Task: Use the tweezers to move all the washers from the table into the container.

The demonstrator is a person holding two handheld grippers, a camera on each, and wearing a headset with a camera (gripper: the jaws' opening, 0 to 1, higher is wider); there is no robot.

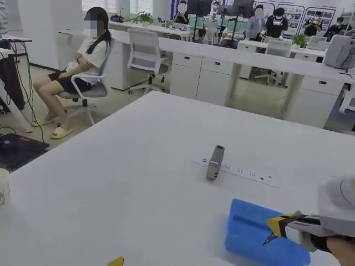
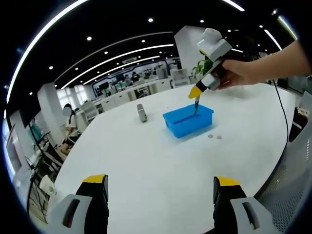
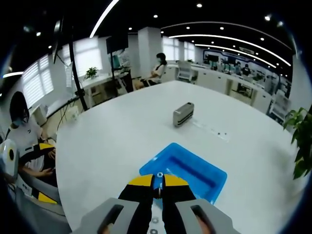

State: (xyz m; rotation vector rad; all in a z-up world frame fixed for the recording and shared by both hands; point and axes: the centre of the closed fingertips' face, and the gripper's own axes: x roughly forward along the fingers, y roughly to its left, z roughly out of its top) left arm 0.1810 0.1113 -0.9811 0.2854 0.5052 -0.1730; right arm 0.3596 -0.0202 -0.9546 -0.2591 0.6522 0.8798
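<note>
The blue container sits on the white table at the front right. My right gripper is shut on the dark tweezers, whose tips hang over the container. In the right gripper view the tweezers point forward between the yellow pads, with a small ring at their tip above the container. In the left gripper view the right gripper holds the tweezers down into the container, and two washers lie on the table beside it. My left gripper is open and holds nothing.
A grey box stands by a flat socket strip behind the container. A cup sits at the table's left edge. A person sits on a chair at the far left. Desks and more people fill the room behind.
</note>
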